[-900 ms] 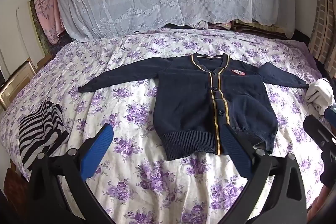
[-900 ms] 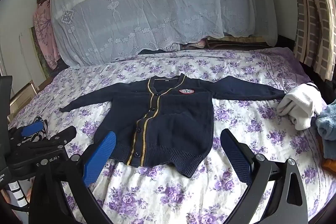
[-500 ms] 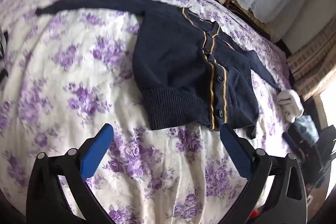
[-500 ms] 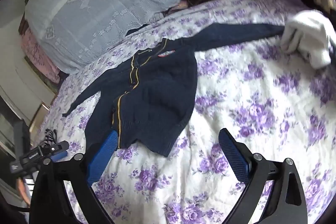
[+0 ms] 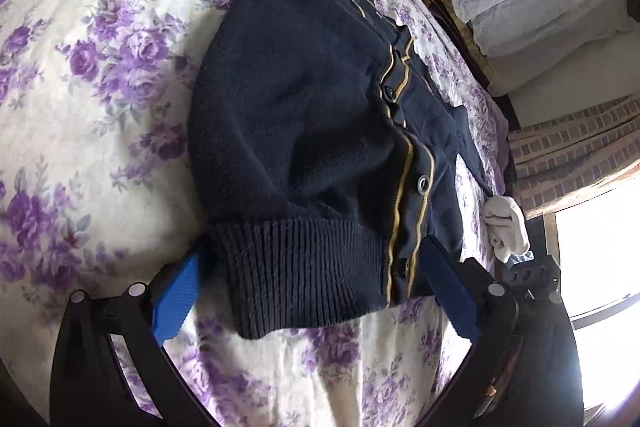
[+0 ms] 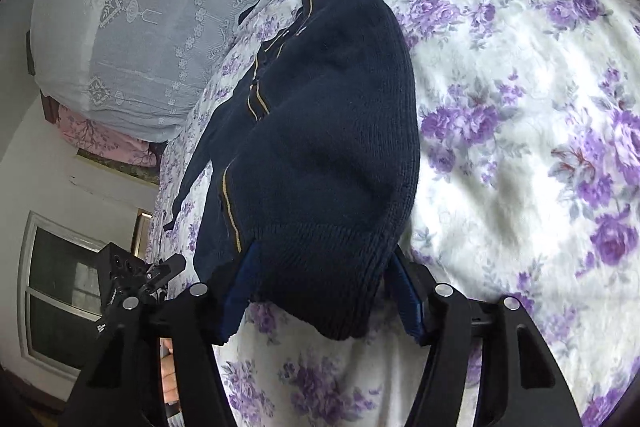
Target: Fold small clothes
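Navy cardigan [image 5: 304,131] sleeves cropped, hem hiding fingers [image 6: 404,287]

Cardigan [image 5: 304,131] sleeve ends beyond both views' edges.

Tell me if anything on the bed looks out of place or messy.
Only a crumpled white cloth, lying loose near the bed's edge beyond the cardigan. The cardigan lies buttoned, slightly rumpled.
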The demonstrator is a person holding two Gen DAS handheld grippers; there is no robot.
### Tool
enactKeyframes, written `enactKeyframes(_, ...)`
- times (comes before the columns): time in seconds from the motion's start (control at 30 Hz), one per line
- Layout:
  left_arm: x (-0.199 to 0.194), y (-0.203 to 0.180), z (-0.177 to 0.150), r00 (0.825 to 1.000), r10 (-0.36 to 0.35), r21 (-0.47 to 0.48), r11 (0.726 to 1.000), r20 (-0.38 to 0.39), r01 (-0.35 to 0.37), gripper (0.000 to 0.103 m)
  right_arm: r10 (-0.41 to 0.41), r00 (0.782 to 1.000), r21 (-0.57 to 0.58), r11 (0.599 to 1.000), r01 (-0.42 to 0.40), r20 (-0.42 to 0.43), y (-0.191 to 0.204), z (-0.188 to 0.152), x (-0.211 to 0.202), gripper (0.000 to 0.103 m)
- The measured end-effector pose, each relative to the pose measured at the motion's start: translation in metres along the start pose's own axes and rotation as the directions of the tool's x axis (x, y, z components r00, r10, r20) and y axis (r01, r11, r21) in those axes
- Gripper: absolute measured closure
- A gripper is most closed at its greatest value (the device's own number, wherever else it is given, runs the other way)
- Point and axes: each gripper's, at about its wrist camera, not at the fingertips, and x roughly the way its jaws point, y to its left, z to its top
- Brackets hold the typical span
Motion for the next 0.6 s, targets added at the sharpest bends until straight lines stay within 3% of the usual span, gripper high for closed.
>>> enactKeyframes(0.03, 0.0, -0.002, 0.001, 1.0, -0.022, 0.0, 1.0, -0.008, 0.022, 0.008, -0.008, 1.0, 0.011, 1.0, 0.008, 0.002, -0.003, 0.0, 0.0, 0.043)
enactKeyframes(0.1, 0.001, -0.007, -0.002, 0.996, -0.082, 0.011, 0.997, -0.034, 0.082, 0.029, 0.014, 1.0, 0.009, 1.0, -0.014, 0.023, -0.005, 0.0, -0.002, 0.048)
enactKeyframes(0.13, 0.002, -0.01, -0.005, 0.993, -0.103, 0.027, 0.994, -0.053, 0.104, 0.052, 0.02, 0.999, -0.002, 1.0, -0.02, 0.026, -0.006, -0.001, -0.003, 0.054)
enactKeyframes(0.17, 0.005, -0.012, -0.007, 0.991, -0.11, 0.041, 0.993, -0.071, 0.114, 0.064, 0.021, 0.999, -0.007, 1.0, -0.02, 0.029, -0.009, -0.003, -0.004, 0.061)
enactKeyframes(0.3, 0.017, -0.003, -0.008, 0.994, -0.061, 0.021, 0.998, -0.091, 0.064, 0.07, 0.029, 0.999, 0.014, 0.999, -0.03, 0.034, -0.016, 0.003, 0.0, 0.081)
enactKeyframes(0.33, 0.018, 0.0, -0.007, 0.994, -0.066, 0.008, 0.998, -0.092, 0.067, 0.079, 0.035, 0.999, 0.009, 0.999, -0.035, 0.04, -0.017, 0.003, -0.001, 0.093)
enactKeyframes(0.43, 0.006, 0.008, -0.01, 0.996, -0.05, 0.006, 0.999, -0.07, 0.051, 0.092, 0.062, 0.996, -0.002, 0.998, -0.062, 0.056, -0.014, 0.0, -0.009, 0.094)
enactKeyframes(0.6, -0.027, 0.006, -0.04, 0.999, -0.001, 0.111, 0.994, -0.047, 0.006, 0.092, 0.05, 0.999, -0.096, 0.994, -0.05, 0.005, -0.005, -0.025, -0.033, 0.094)
